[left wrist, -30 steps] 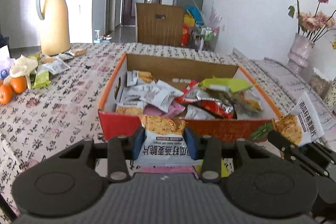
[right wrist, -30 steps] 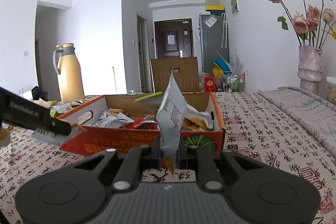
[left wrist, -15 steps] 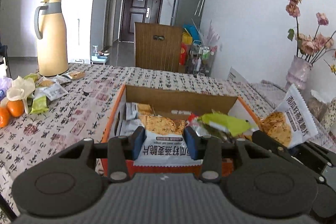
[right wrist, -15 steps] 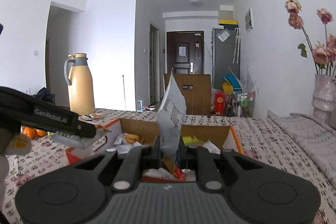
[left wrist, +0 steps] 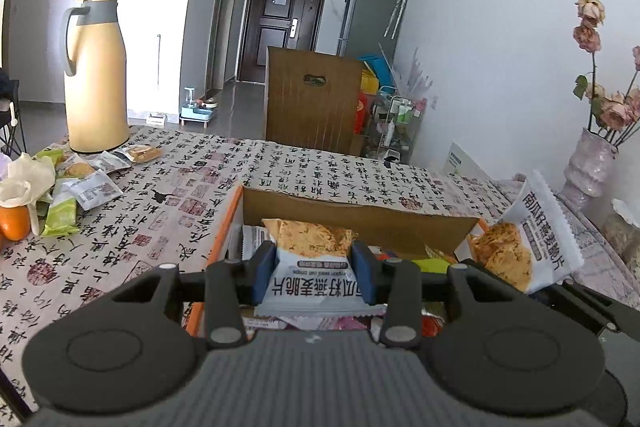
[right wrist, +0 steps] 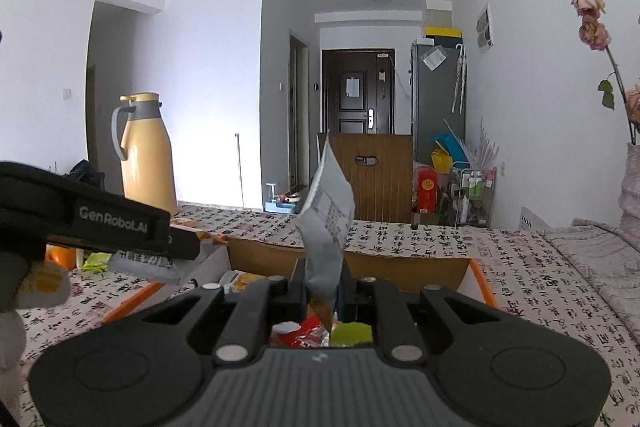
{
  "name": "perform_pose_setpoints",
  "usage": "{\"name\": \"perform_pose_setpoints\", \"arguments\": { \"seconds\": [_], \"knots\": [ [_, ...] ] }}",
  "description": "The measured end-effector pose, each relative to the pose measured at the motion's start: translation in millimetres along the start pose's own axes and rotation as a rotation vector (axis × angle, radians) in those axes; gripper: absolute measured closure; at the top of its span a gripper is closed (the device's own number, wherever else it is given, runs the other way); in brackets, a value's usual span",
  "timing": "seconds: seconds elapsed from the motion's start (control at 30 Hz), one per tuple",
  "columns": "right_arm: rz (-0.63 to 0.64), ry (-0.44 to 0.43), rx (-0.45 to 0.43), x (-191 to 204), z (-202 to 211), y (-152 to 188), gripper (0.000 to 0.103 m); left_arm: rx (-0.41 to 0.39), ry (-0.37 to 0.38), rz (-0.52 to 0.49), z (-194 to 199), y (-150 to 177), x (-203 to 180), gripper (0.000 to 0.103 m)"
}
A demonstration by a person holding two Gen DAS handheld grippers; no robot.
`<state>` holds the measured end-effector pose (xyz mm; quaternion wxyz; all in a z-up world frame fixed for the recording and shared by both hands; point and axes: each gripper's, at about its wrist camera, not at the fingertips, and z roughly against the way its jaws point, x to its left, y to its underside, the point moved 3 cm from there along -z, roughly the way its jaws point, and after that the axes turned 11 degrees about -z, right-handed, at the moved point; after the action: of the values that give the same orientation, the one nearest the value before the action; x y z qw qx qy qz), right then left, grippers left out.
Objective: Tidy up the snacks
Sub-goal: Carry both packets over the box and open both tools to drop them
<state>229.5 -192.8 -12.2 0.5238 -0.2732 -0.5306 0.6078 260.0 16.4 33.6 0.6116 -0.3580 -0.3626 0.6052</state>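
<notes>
My left gripper [left wrist: 314, 277] is shut on a white oat-crisp packet [left wrist: 310, 269] held flat above the orange cardboard box [left wrist: 360, 217]. My right gripper [right wrist: 322, 287] is shut on a second white oat-crisp packet [right wrist: 326, 223], held edge-on and upright over the same box [right wrist: 360, 263]. That packet also shows at the right of the left wrist view [left wrist: 528, 239]. The left gripper's arm [right wrist: 100, 223] shows at the left of the right wrist view. Red and green snack packets [right wrist: 320, 335] lie inside the box under the right gripper.
A yellow thermos jug [left wrist: 96, 75] stands at the table's far left, with loose snack packets [left wrist: 92, 187] and oranges [left wrist: 14, 223] nearby. A vase of dried roses [left wrist: 588, 171] stands at the right. A brown chair back [left wrist: 312, 103] is behind the patterned tablecloth [left wrist: 140, 227].
Both grippers have risen and moved forward over the box, each still holding its packet. The box now sits lower in both views.
</notes>
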Motion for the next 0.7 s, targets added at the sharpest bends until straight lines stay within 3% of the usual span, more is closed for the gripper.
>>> {"name": "perform_pose_setpoints", "arguments": {
  "seconds": [0.23, 0.63, 0.7],
  "knots": [
    [-0.042, -0.006, 0.036, -9, -26, 9, 0.091, 0.000, 0.001, 0.014, -22, 8, 8, 0.060],
    [-0.046, 0.009, 0.063, -12, -34, 18, 0.090, 0.015, 0.005, 0.027, -32, 19, 13, 0.060],
    [-0.049, 0.016, 0.057, -12, -33, 17, 0.089, 0.005, 0.003, 0.028, -30, 19, 14, 0.052]
  ]
}}
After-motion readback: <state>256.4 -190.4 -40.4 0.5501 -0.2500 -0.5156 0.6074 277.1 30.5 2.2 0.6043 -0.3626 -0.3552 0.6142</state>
